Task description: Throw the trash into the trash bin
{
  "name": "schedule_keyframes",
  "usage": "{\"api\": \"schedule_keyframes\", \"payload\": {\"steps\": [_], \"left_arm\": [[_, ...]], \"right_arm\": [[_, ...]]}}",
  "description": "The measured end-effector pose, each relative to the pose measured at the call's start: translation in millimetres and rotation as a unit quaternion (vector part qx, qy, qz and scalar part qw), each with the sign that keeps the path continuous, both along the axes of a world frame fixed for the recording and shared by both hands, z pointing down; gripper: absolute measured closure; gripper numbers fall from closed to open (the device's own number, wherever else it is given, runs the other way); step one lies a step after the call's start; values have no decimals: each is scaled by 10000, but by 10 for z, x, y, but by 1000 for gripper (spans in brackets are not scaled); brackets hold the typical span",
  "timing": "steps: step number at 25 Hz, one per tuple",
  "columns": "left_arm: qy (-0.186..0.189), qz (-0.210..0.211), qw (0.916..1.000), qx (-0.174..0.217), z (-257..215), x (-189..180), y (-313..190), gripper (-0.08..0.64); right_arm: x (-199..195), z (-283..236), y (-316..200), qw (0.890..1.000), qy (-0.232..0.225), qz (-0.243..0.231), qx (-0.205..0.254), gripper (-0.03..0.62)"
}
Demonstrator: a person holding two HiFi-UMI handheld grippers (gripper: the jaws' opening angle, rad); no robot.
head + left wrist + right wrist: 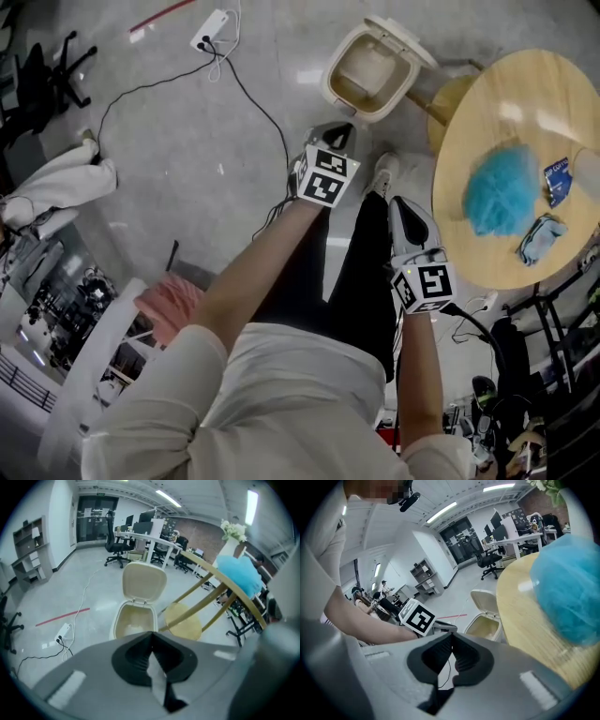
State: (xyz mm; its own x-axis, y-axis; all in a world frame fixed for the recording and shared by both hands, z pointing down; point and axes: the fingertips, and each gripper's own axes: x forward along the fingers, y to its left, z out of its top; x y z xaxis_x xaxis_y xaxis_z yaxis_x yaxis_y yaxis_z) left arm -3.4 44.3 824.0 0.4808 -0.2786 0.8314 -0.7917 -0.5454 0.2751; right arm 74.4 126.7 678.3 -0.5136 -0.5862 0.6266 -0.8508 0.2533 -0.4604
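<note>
Head view: holding nothing in left gripper (336, 134) or right gripper (396, 204), both clamped shut, hovering near trash bin (334, 86), beside table (506, 103). Counting one bin, lid up, two grippers, three items on table: fluffy blue ball (497, 192), blue packet (557, 178), crumpled wrapper (539, 239). Judging trash there not yet binned

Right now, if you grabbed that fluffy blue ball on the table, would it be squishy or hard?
Probably squishy: the fluffy blue ball looks fuzzy and soft-edged, so jaws would likely sink in. It's likely light for its size. Being roundish, a push might roll it across the round table, though fuzz should slow it.
</note>
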Motion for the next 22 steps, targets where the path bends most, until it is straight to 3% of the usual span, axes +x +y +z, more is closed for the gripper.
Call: {"api": "schedule_keyframes", "payload": {"steps": [7,22], "left_arm": [[181,57,9993,319,-543,113,22,555],[215,244,9984,458,-1517,175,185,555]], "right_arm": [[173,-192,3,9998,-52,101,152,592],[287,-845,-28,9995,-39,55,312,592]]}}
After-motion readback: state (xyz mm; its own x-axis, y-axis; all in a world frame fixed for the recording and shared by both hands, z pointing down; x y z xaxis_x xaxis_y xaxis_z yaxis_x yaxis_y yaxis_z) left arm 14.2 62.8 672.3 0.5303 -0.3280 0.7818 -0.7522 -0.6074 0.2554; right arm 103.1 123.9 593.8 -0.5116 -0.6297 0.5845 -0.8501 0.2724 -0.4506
